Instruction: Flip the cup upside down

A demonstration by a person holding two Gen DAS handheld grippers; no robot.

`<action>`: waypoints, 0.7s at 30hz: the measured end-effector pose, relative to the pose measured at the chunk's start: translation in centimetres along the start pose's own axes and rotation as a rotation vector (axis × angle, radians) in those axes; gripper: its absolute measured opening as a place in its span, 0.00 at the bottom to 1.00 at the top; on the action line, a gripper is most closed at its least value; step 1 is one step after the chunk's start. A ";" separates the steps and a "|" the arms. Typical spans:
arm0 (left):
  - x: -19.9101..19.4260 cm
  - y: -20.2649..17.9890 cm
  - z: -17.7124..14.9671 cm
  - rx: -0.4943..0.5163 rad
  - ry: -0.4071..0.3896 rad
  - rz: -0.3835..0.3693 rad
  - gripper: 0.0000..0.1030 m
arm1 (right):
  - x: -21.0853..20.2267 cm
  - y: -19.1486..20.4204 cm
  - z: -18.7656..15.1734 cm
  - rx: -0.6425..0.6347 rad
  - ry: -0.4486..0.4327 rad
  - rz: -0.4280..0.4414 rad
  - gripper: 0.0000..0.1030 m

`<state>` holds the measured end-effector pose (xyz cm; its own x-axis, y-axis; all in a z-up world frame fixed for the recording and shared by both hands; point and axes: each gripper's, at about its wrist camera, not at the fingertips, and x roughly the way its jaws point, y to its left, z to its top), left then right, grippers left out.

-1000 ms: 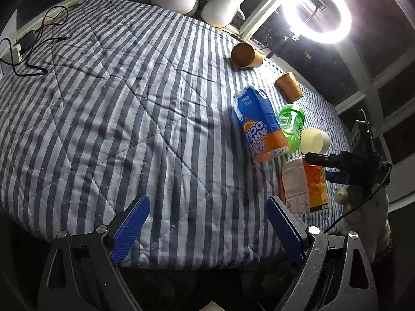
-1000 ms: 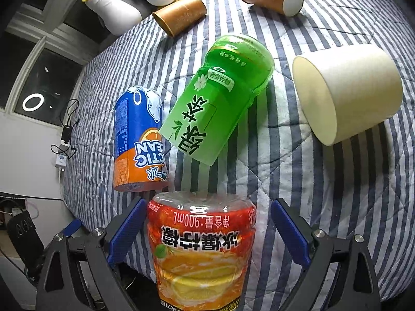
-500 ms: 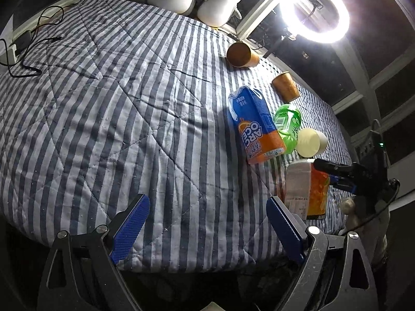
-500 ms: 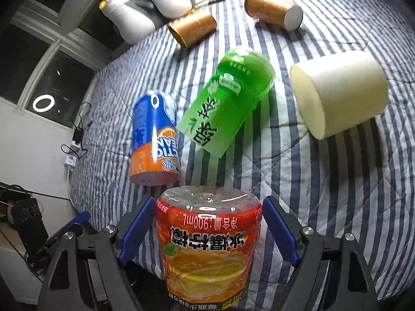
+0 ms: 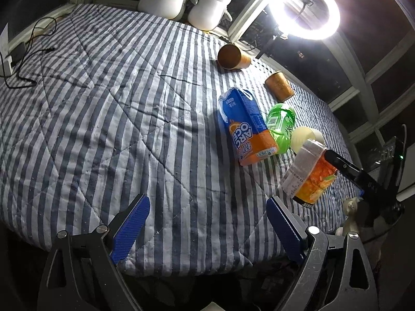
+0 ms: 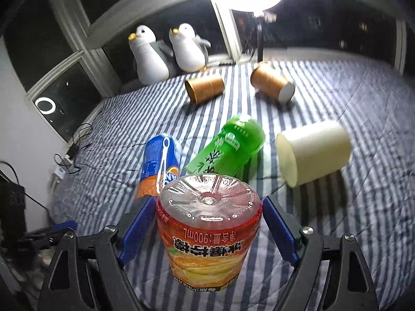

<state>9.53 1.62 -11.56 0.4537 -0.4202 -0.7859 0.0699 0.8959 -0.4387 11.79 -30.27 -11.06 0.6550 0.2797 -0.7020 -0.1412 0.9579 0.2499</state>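
My right gripper (image 6: 210, 230) is shut on an orange-and-red cup made from a cut drink bottle (image 6: 207, 233), its clear base facing the camera. In the left wrist view that orange cup (image 5: 308, 173) hangs tilted above the striped bed's right side, with the right gripper's black finger (image 5: 345, 167) against it. My left gripper (image 5: 207, 230) is open and empty over the bed's near edge. A blue-orange cup (image 6: 159, 165), a green cup (image 6: 228, 147) and a cream cup (image 6: 311, 155) lie on their sides beyond it.
Two brown paper cups (image 6: 205, 88) (image 6: 272, 83) lie on their sides farther back. Two plush penguins (image 6: 168, 51) stand by the window. A bright ring light (image 5: 303, 5) stands behind the bed. Cables and a power strip (image 5: 15, 54) lie at the bed's far left.
My right gripper has closed on the orange cup, lifted it off the bed and tilted it, so the view now looks level across the bed. The left gripper has barely moved.
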 end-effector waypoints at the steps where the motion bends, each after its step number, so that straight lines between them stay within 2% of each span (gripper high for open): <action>1: 0.0 -0.1 0.0 0.007 -0.005 0.003 0.91 | -0.3 0.3 -0.2 -0.025 -0.022 -0.020 0.79; 10: -0.8 -2.5 -0.6 0.124 -0.075 0.053 0.91 | -1.2 2.9 -2.1 -0.166 -0.166 -0.136 0.79; 21: -1.9 -4.6 -1.2 0.221 -0.139 0.091 0.91 | -0.5 3.2 -3.5 -0.188 -0.199 -0.170 0.79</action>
<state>7.24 -1.89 -8.56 0.5832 -0.3267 -0.7437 0.2085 0.9451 -0.2517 8.46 -27.15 -12.24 0.8109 0.1143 -0.5739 -0.1401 0.9901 -0.0007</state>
